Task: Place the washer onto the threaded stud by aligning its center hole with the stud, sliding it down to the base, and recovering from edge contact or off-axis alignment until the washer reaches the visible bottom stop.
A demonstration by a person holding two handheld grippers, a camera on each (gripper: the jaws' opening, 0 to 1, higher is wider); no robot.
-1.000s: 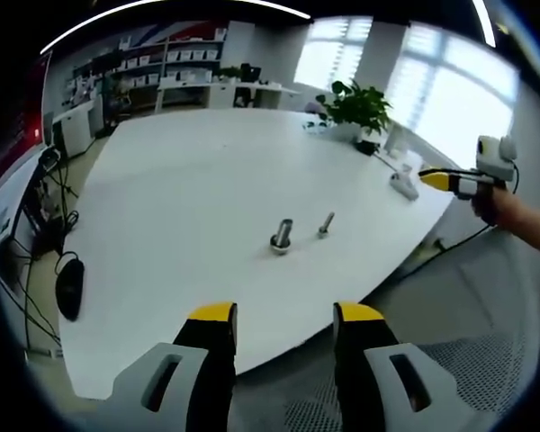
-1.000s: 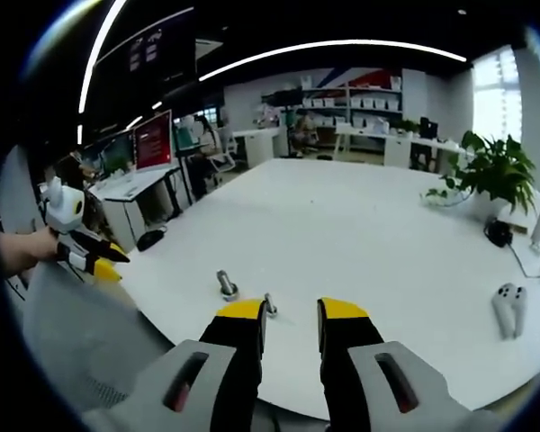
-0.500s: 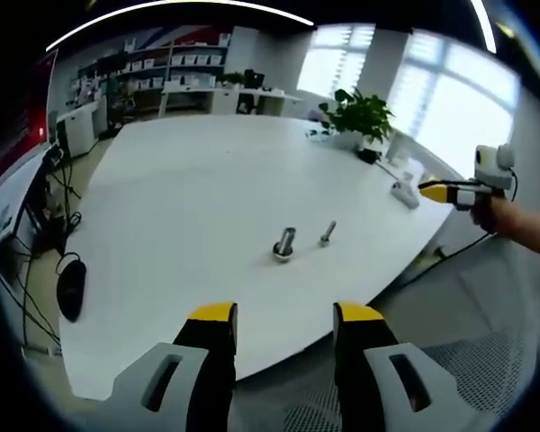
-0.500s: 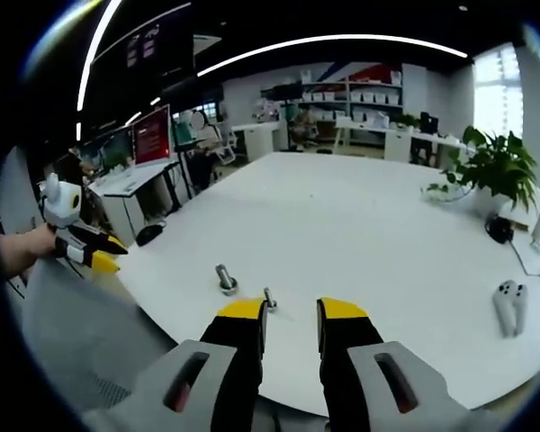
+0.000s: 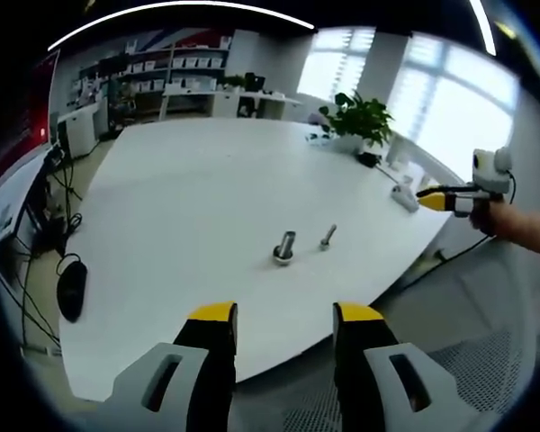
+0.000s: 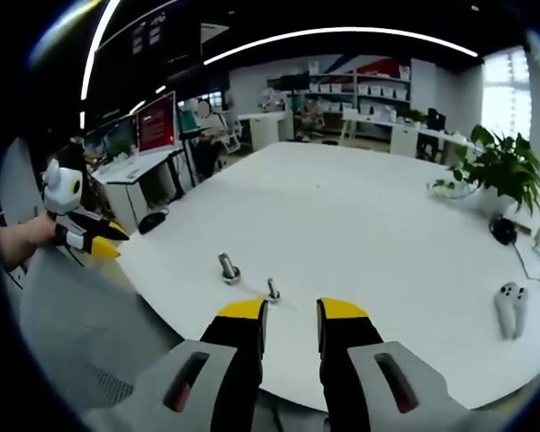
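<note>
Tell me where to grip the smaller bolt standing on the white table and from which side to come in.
Grip the smaller bolt by its upright shaft, probably coming down from above with the right gripper, whose open jaws are nearest. It stands on its wider base on the table, apart from the larger stud, so both sides are free.

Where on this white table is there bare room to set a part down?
Bare: the wide tabletop beyond the two bolts, towards the shelves, and the stretch between them and the white controller. Crowded: the plant corner with its cables, and the near edge by the bolts.
</note>
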